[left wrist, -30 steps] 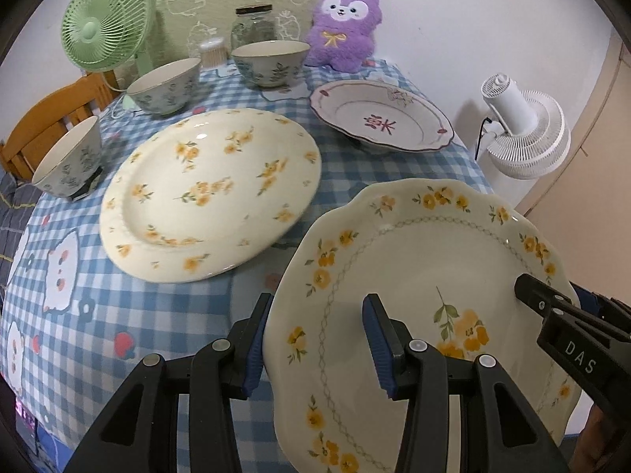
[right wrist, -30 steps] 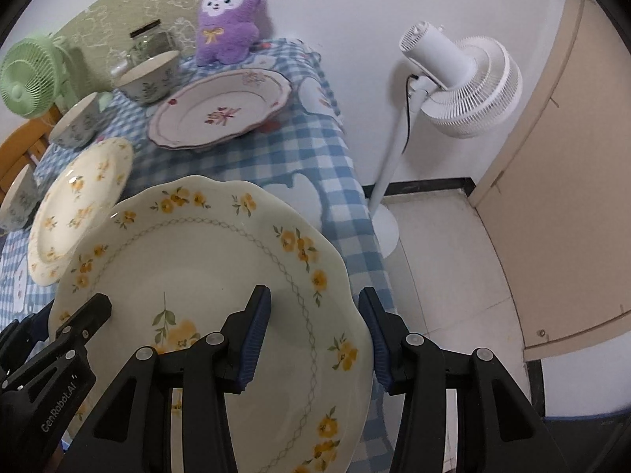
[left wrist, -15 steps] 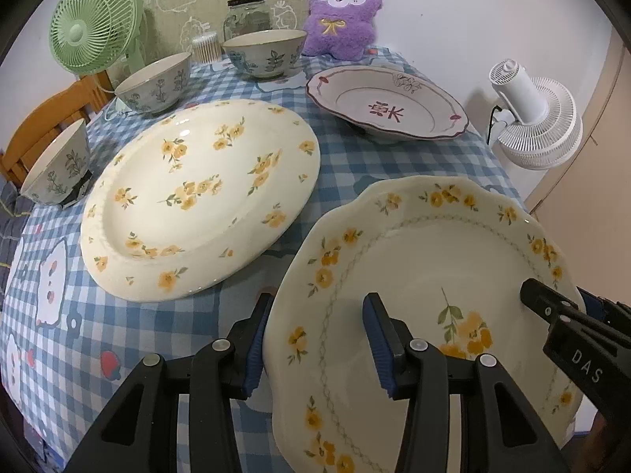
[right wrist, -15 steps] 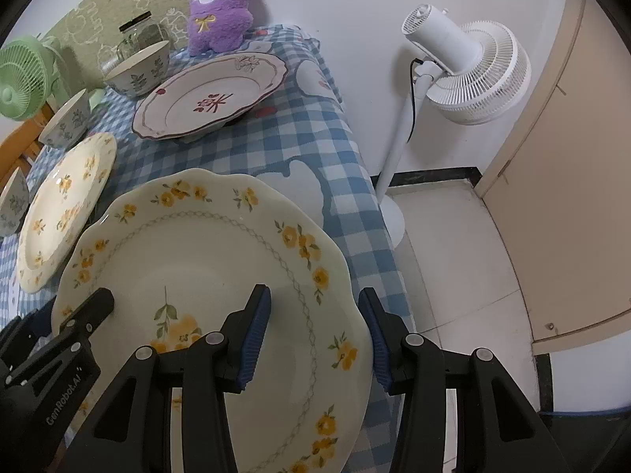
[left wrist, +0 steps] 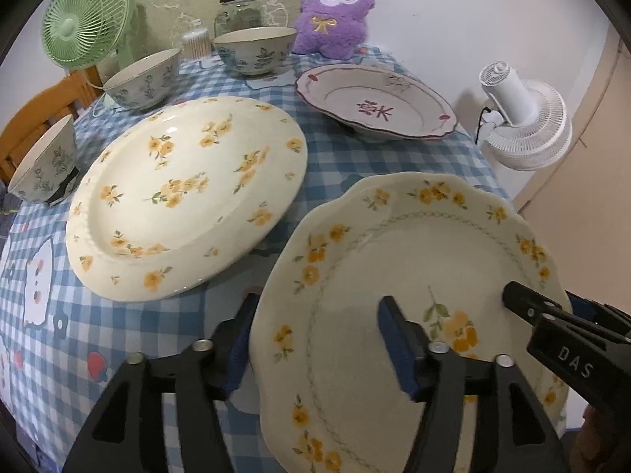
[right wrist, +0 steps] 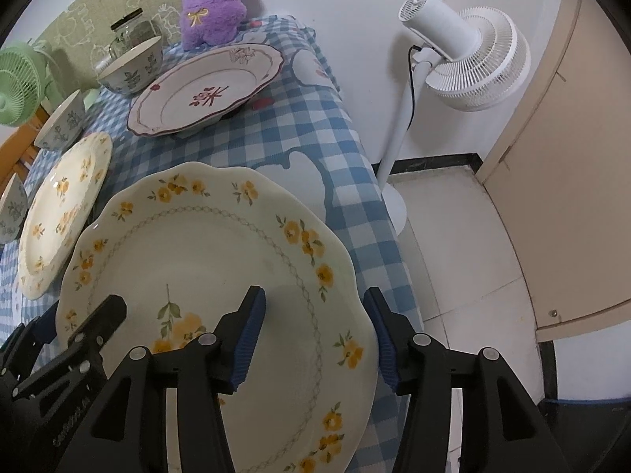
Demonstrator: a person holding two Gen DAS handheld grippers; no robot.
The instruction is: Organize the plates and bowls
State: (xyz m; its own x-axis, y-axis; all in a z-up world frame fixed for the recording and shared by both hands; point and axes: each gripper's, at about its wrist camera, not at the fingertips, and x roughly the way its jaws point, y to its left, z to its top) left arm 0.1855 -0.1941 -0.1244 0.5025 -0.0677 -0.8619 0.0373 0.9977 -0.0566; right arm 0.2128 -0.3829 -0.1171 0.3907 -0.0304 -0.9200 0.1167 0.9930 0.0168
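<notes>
A scalloped cream plate with yellow flowers [left wrist: 414, 260] [right wrist: 221, 252] is held between both grippers above the table's near right corner. My left gripper [left wrist: 319, 339] straddles its left rim, one finger under, one on top. My right gripper [right wrist: 313, 335] straddles its right rim the same way. A larger round flowered plate [left wrist: 185, 201] [right wrist: 59, 213] lies on the table to the left. A pink-rimmed deep plate [left wrist: 374, 102] [right wrist: 205, 90] sits behind. Three leaf-pattern bowls [left wrist: 142, 79] [left wrist: 256, 51] [left wrist: 43, 161] stand along the back and left.
A blue checked tablecloth [left wrist: 51, 339] covers the table. A green fan [left wrist: 83, 15], a glass jar [left wrist: 236, 8] and a purple plush toy [left wrist: 335, 12] stand at the back. A white floor fan [right wrist: 461, 59] stands right of the table, over tiled floor.
Both grippers have carried the scalloped plate a little further over the table toward the round flowered plate. The grip on the plate looks the same.
</notes>
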